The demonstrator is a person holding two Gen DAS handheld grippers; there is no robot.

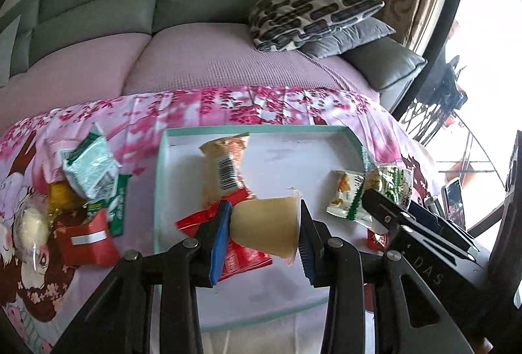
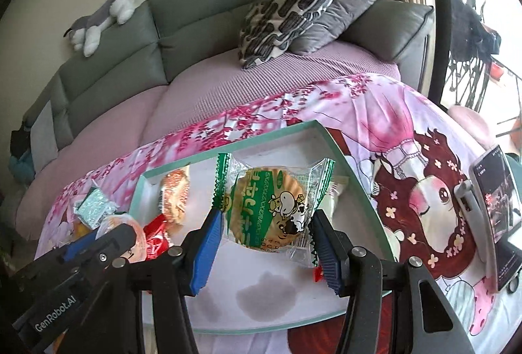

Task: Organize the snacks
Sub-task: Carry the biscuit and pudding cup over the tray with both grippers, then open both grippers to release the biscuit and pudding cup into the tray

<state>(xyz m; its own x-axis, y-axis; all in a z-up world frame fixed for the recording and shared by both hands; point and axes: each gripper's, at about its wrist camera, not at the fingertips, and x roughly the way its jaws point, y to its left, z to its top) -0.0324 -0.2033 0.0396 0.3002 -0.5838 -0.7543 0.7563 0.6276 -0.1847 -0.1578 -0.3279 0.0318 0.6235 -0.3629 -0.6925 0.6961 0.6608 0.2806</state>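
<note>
**Both grippers loaded over the box, drop-off time**

So right now both hands are mid-delivery. The left gripper is clamped on a jelly cup, held sideways between the blue pads, hovering over the near-left part of the teal-rimmed box. The right gripper is closed on a cow-print cracker pack, pinched by its crinkly green side seams, also above the box.

The box already has a few things in it: a tan barcode packet, a red packet right under the jelly cup, and a small green-edged packet toward the right. There's still a loose pile of snacks sitting on the pink floral cloth to the left of the box, so I'd guess the job is about halfway.

Next move, I reckon: lower each one onto a bare patch of the white floor and let go. The cup is round and lying on its side, so it'll probably roll if it's dropped from height. I'd tip it upright or set it against the wall. The cracker pack is held only by its wrapper, so it should be released gently.
</note>
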